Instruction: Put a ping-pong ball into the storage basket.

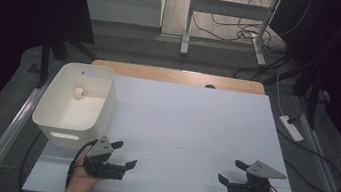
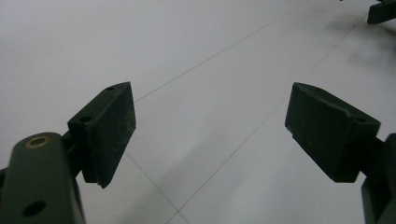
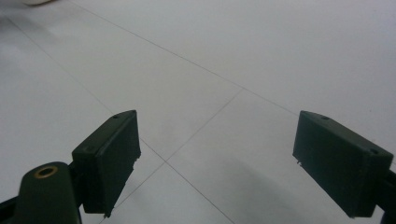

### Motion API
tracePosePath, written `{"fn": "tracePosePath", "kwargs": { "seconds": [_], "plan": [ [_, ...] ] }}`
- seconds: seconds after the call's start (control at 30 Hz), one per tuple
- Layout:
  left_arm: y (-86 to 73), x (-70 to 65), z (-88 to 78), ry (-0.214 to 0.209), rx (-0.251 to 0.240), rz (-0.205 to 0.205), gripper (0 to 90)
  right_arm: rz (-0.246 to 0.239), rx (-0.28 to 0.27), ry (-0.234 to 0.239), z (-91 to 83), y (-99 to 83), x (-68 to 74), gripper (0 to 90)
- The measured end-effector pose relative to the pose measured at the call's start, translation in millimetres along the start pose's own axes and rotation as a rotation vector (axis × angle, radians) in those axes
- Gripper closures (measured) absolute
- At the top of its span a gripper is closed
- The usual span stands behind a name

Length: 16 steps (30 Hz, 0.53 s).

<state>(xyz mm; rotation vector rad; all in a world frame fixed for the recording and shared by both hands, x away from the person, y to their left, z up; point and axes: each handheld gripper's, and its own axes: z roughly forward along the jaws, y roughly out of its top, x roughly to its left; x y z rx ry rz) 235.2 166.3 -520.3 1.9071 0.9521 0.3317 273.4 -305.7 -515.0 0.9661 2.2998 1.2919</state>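
At the far left of the surface stands your white bin, an open plastic tub with cut-out handle slots in its end walls. A small pale round object lies inside it, against the far wall. It looks light and smooth, likely to roll or slip if you pinch it off-centre, so close on it squarely across its widest part; what it is made of is too small to tell. The bin itself seems light and stiff. Take it by the rim or a handle slot if you need to shift it, and expect it to slide easily on the smooth top.

Your left tongs sit just beside the bin's near corner, low over the surface, jaws spread and nothing between them. In the left gripper view the pads frame bare white surface.

Well apart to the right, your right tongs also rest low, released and empty.
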Motion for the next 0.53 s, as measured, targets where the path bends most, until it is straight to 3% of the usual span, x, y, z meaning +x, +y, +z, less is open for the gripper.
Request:
{"fn": "tracePosePath", "kwargs": {
  "seconds": [0.17, 0.53],
  "plan": [
    [-5.8, 6.6, 0.2, 0.014, 0.004, -0.021, 17.1, -0.001, 0.004, -0.002, 0.1, -0.4, -1.0, 14.7],
    [-5.6, 6.9, -3.2, 0.02, -0.001, -0.019, 17.1, -0.011, -0.003, 0.013, 0.1, -0.5, -0.3, 14.7]
  ]
}}
